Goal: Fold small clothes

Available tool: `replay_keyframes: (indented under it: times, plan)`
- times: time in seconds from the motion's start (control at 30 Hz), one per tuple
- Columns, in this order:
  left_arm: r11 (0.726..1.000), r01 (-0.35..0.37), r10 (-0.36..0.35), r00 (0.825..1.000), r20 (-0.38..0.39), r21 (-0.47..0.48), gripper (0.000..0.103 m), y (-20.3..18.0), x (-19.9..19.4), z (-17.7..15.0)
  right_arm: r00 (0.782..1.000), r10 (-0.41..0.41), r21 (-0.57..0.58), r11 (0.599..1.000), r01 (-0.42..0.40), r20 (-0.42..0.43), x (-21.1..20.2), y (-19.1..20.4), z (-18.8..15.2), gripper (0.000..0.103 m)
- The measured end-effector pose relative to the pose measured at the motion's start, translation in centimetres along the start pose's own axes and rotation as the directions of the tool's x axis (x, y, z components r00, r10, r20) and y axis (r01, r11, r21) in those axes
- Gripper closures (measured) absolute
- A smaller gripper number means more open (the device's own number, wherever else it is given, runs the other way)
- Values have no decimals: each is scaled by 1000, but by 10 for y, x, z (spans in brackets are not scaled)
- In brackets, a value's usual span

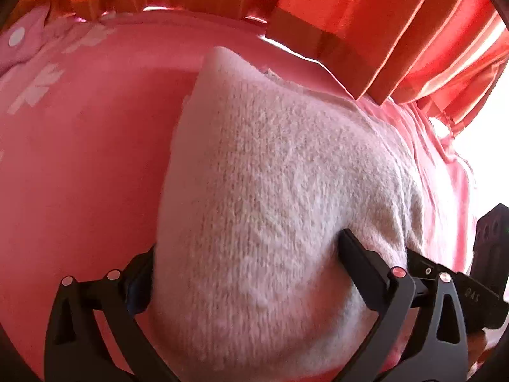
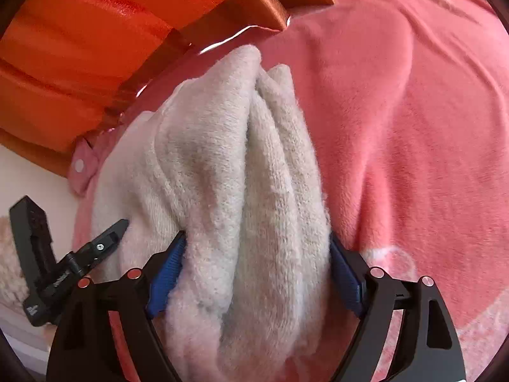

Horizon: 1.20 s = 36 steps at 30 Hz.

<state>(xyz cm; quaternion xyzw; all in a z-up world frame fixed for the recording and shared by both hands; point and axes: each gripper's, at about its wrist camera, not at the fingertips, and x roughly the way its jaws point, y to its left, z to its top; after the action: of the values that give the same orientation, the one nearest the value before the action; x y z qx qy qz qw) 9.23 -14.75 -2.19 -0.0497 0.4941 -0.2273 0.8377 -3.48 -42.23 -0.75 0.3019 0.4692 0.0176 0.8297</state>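
A: Nearest first, left tongs (image 1: pixel 248 254)?

B: Spread wide, one finger on each side of the fuzzy garment (image 1: pixel 280 197), cloth bulging between them. Whether they actually pinch it, can't tell.

A: Right tongs (image 2: pixel 254 254)?

B: Clamped on the garment's bunched folds, blue pads (image 2: pixel 167 275) pressing from both sides. The left tool is visible just left of the garment in that view.

A: Where's the garment?

B: On the pink blanket (image 1: pixel 79 159), running away from both tongs, far end near the orange curtain (image 1: pixel 366 6).

A: Handling?

B: My read: light, soft, thick pile, no stiffness, so it sags and bunches. Probably not slippery. Grab at an edge or corner, through all the layers, not the puffy middle.

A: Farthest?

B: Curtain hem beyond the garment, polka-dot fabric (image 1: pixel 22 41) off to the garment's far left.
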Motion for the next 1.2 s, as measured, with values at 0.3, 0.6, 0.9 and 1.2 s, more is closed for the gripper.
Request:
replay_keyframes:
  times: [0.3, 0.6, 0.9, 1.2]
  plan:
    - [1000, 11, -11, 1000, 10, 5, 5, 1, 2, 1, 1000, 6, -41, 999, -5, 15, 3, 9, 5, 34]
    - [986, 167, -167, 986, 24, 1, 53, 6, -39, 10, 993, 59, -72, 996, -52, 100, -36, 31, 2, 74]
    - [935, 287, -326, 928, 181, 209, 63, -35, -161, 27, 938, 156, -247, 966, -80, 308, -152, 121, -9, 76]
    - [896, 287, -413, 816, 404, 338, 64, -46, -282, 43, 854, 247, -371, 926, -69, 458, -229, 186, -17, 76]
